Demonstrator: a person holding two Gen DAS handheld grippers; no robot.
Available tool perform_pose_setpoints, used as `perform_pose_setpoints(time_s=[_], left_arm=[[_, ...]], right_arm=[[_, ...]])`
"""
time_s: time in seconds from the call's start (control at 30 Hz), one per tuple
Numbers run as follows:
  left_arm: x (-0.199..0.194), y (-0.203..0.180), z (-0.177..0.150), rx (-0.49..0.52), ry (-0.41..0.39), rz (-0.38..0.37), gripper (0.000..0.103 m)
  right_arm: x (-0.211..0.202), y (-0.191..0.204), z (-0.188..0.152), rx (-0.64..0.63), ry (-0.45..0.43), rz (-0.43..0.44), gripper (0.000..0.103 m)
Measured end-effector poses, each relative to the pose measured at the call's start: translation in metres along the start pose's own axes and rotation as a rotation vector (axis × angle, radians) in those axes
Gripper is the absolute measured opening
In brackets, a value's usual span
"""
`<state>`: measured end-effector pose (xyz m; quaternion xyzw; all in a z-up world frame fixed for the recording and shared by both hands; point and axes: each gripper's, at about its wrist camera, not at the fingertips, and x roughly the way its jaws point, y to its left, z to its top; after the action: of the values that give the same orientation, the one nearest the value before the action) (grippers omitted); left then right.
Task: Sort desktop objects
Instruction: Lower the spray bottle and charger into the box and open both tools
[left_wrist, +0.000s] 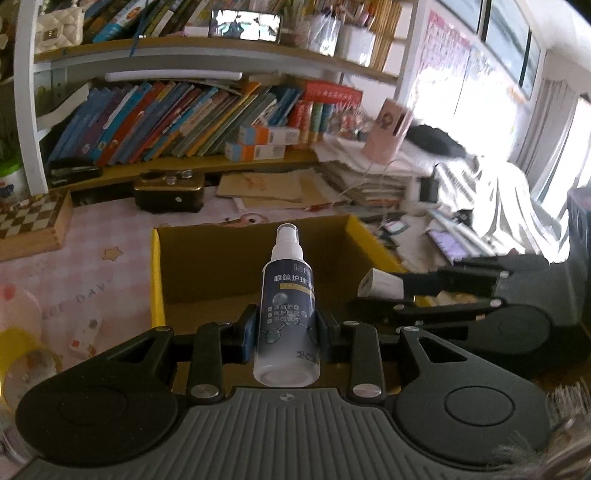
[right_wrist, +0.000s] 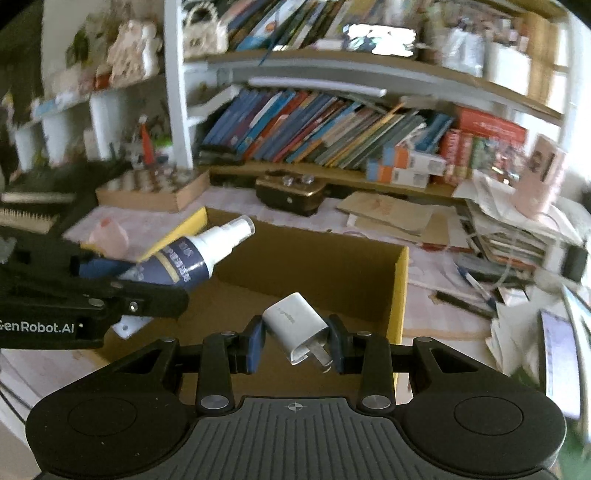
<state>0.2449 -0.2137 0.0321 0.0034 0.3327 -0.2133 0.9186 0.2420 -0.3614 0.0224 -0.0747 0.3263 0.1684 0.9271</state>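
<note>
Brown cardboard box with yellow-edged walls (left_wrist: 157, 280) is sitting open on the cluttered desk, apparently serving as the sorting bin. Left gripper (left_wrist: 286, 325) is clamping a dark-blue-labelled white plastic spray bottle (left_wrist: 287, 306) by its body above the box, nozzle pointing away. Right gripper (right_wrist: 295, 341) is pinching a small white plug-in charger block (right_wrist: 295, 325), tilted, over the same box, likely for dropping in.

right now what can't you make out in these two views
- Cardboard box floor: near part hidden behind the left gripper and spray bottle, left wrist view.
- Charger prongs: partly covered by a right gripper pad, right wrist view.
- Book titles: blurred, too small, both views.
</note>
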Motion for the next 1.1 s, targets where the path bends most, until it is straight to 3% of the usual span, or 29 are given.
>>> perform_pose_setpoints(time_s=[0.3,0.47,0.6,0.9,1.1], left_arm=[[0.064,0.008,0.015,0.058,0.135,0.057,0.030],[0.092,0.005,0.019,0.118,0.199,0.089,0.030],[0.106,0.005,0.018,0.124,0.258,0.095,0.030],[0.111,0.005,0.018,0.117,0.290,0.113,0.030],[0.105,0.007,0.019,0.107,0.246,0.106,0.034]], right_arm=[[0.075,-0.010,0.012,-0.180,0.177,0.028,0.036],[0.097,0.003,0.017,-0.354,0.253,0.050,0.036],[0.109,0.007,0.016,-0.421,0.315,0.076,0.036],[0.115,0.005,0.016,-0.441,0.368,0.145,0.036],[0.116,0.005,0.018,-0.431,0.357,0.138,0.038]])
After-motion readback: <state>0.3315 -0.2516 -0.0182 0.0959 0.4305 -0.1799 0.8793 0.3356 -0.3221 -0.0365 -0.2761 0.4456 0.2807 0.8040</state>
